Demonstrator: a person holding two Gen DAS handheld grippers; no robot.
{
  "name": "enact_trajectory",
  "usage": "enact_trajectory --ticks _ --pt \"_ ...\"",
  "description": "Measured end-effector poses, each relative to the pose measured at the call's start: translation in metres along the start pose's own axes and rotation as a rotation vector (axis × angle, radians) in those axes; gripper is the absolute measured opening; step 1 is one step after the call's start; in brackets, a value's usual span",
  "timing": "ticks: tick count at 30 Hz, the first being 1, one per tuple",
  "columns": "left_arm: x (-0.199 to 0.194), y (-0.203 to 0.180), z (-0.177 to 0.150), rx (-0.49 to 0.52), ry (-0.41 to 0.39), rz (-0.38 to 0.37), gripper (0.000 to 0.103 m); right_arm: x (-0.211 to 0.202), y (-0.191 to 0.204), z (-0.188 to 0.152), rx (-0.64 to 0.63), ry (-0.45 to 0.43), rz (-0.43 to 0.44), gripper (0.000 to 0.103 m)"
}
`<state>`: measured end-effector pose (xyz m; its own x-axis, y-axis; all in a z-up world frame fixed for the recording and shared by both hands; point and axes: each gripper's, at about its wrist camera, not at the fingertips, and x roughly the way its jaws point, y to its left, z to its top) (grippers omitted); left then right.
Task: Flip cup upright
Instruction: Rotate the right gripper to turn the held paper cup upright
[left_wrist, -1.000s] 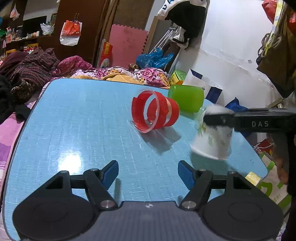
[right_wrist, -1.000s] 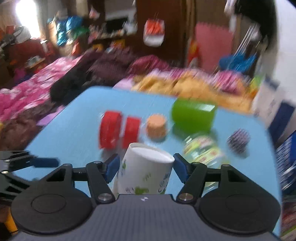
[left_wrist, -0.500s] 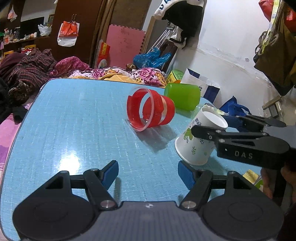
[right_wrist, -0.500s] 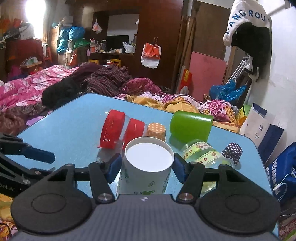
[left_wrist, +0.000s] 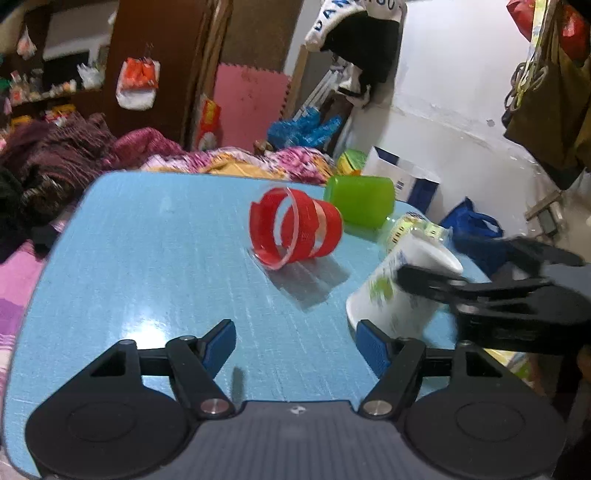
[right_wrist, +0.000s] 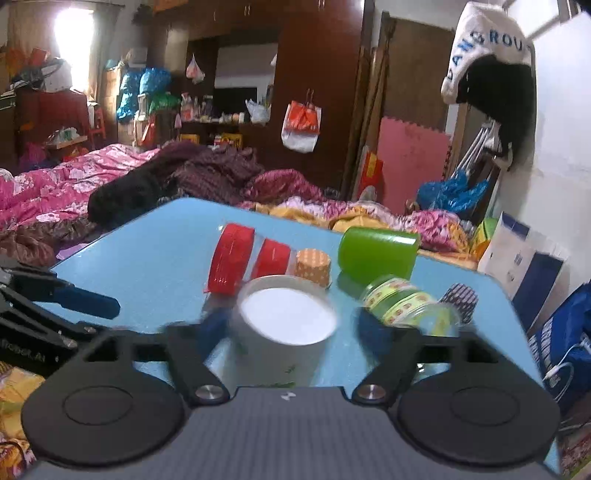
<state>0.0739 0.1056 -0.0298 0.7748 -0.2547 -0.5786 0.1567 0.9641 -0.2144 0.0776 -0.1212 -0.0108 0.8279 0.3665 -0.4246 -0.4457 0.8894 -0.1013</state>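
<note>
A white paper cup with green print (right_wrist: 284, 332) stands tilted on the blue table (left_wrist: 155, 258), mouth down and flat white base up, between the fingers of my right gripper (right_wrist: 291, 325). The right jaws stand wider than the cup, with a gap beside it. In the left wrist view the same cup (left_wrist: 399, 291) leans at the table's right side with the right gripper (left_wrist: 491, 284) around it. My left gripper (left_wrist: 295, 343) is open and empty, low over the near table.
A red-banded clear cup (left_wrist: 291, 232) and a green cup (left_wrist: 362, 205) lie on their sides mid-table. A clear cup with green print (right_wrist: 402, 301), an orange dotted cup (right_wrist: 312, 266) and a dark dotted cup (right_wrist: 458, 299) stand behind. Bedding lies beyond the far edge.
The right gripper's jaws have opened off the white cup. The cup has tipped and sits lower on the table. The left gripper has held still.
</note>
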Motion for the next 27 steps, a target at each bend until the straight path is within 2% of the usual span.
enact_trajectory --ticks 3,7,11,17,19,21,23,27 --pt "-0.004 -0.013 -0.002 0.032 -0.028 0.035 0.088 -0.022 -0.018 -0.003 0.062 -0.042 0.045 0.1" --pt "-0.003 -0.028 -0.003 0.055 -0.024 0.05 0.088 -0.038 -0.037 -0.005 0.106 -0.079 0.061 0.102" --pt "-0.008 -0.025 0.0 0.019 -0.048 0.044 0.088 -0.023 -0.035 -0.007 0.126 -0.02 0.134 0.102" --pt "-0.019 -0.006 0.0 -0.001 -0.061 0.086 0.088 0.003 -0.013 -0.014 0.103 0.054 0.155 0.101" --pt "-0.018 -0.001 -0.001 -0.012 -0.06 0.078 0.088 0.006 -0.01 -0.016 0.099 0.063 0.149 0.096" --pt "-0.016 0.002 0.0 -0.021 -0.053 0.072 0.088 0.011 -0.007 -0.016 0.09 0.074 0.138 0.074" --pt "-0.012 0.004 0.0 -0.026 -0.047 0.074 0.088 0.019 -0.007 -0.012 0.089 0.091 0.129 0.06" --pt "-0.01 0.003 -0.002 -0.015 -0.038 0.072 0.088 0.023 -0.012 0.004 0.061 0.163 0.155 0.06"
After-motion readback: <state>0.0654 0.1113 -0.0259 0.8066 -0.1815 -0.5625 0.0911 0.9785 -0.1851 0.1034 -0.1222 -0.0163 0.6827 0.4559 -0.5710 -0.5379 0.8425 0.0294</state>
